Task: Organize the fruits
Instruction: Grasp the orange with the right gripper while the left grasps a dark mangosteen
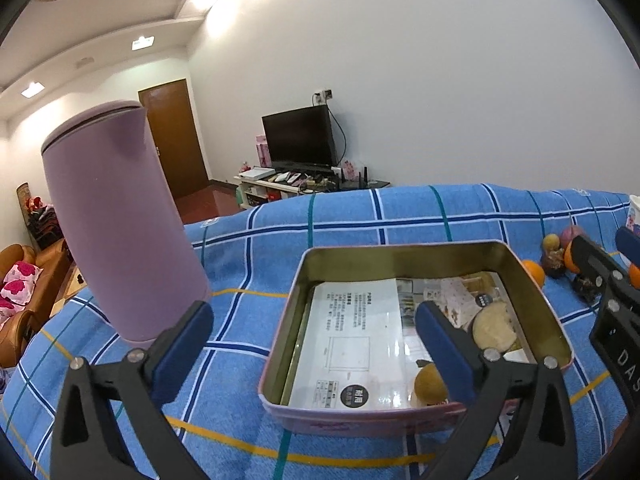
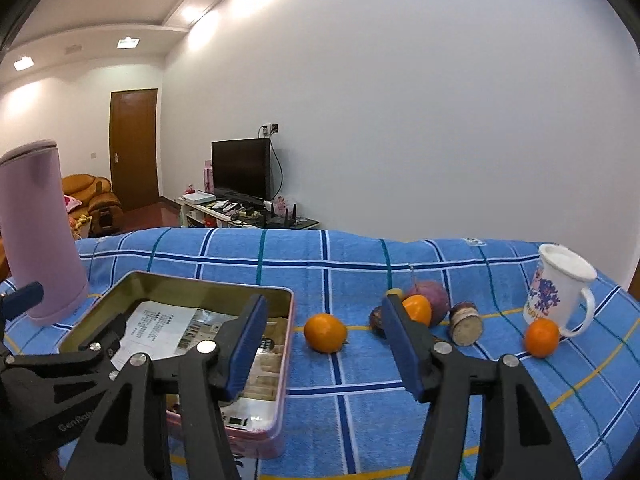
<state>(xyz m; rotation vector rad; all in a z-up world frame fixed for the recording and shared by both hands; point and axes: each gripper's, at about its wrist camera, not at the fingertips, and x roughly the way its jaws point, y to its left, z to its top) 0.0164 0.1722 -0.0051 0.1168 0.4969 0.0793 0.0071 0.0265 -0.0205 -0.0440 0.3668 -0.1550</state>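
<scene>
Fruit gathering into the tin (image 1: 400, 250) is the step we judge to be in hand. The tin sits open on the blue checked cloth (image 1: 248, 264), toward its near edge, beside a tall mauve canister (image 1: 120, 216) on the left. Printed sheets line its floor, and on them lie a small yellow-brown fruit (image 1: 430, 384) at the near right corner and a pale round piece (image 1: 494, 328) against the right wall.

Our left gripper (image 1: 316, 356) hangs over the tin's near rim with its jaws spread wide and nothing between the pads; the yellow-brown fruit lies just below its right finger, so we take it as freshly set down. Our right gripper (image 2: 324, 350) stands released too, jaws parted and empty, pointing across the cloth to the right of the tin.

Loose fruit waits there: one orange (image 2: 325, 332) just beside the tin's right wall, a second orange (image 2: 418, 309) touching a purple round fruit (image 2: 434, 298) toward the middle, a dark cut piece (image 2: 464, 323) next to them, and a third orange (image 2: 542, 337) against the white mug (image 2: 560, 292) near the right edge.

Next we would reach the right gripper forward and down to the nearest orange, which sits almost in line between its pads. It is round and may roll on the soft cloth, so the jaws should close across its middle, then lift it over the tin wall.
</scene>
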